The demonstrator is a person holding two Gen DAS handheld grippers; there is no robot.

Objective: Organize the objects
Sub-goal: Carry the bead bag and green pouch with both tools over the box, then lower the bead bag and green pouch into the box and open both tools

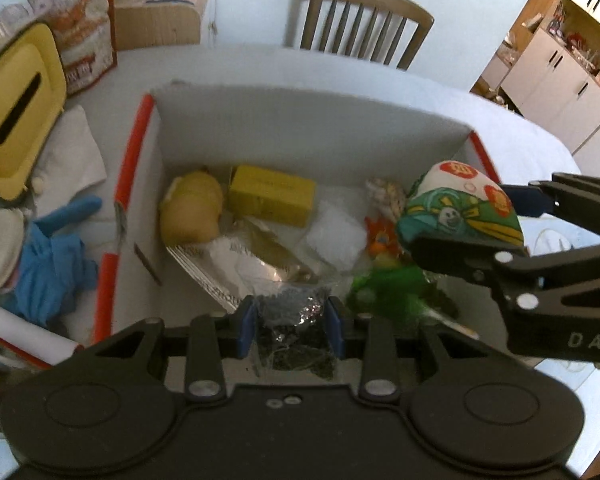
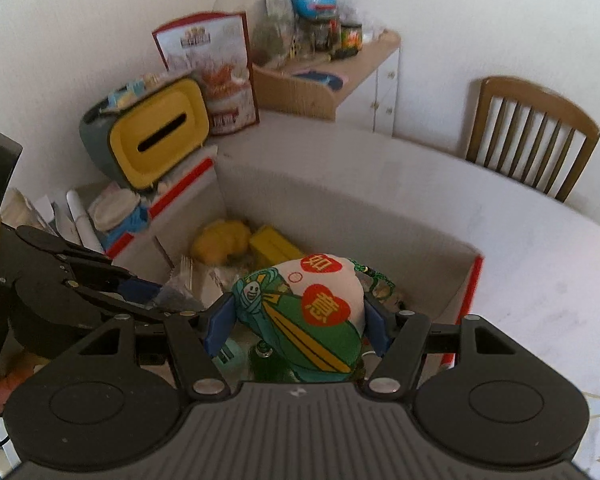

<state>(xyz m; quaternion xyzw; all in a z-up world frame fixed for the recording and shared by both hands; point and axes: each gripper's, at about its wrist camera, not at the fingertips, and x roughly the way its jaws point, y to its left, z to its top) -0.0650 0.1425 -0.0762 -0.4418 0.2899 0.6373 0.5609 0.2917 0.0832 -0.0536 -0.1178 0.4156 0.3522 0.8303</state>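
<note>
In the left wrist view the left gripper [image 1: 291,326] sits at bottom centre, its jaws clenched on a clear bag [image 1: 294,332] of dark, glittery bits, held over the near edge of the box [image 1: 260,116]. Only this view shows the box's floor plainly: from left to right, a yellow plush [image 1: 190,212], a yellow block [image 1: 272,194], a foil packet [image 1: 260,258], a white pouch [image 1: 332,236], an orange toy [image 1: 382,238] and a green fuzzy thing [image 1: 388,292]. At right of the frame the right gripper [image 1: 466,220] comes in from the side, jaws grasping a pouch [image 1: 460,204] printed green and white with red hearts, above the box's right end.

The right wrist view shows that pouch [image 2: 304,312] close up between blue fingers [image 2: 220,324], and it blocks most of the box's contents; only the plush [image 2: 220,240] and block [image 2: 272,244] show behind it. The left gripper [image 2: 148,292] enters from the left edge.

Left of the box, outside it, lie a blue cloth [image 1: 52,272], a white napkin [image 1: 72,156] and a yellow tissue holder [image 1: 18,112], with a red-edged carton [image 1: 68,20] standing behind. The desk [image 1: 520,140] is white. Beyond it stand a wooden chair [image 1: 360,24], a cluttered side cabinet [image 2: 340,76] against a white wall, and white cupboards [image 1: 560,64] at upper right.
</note>
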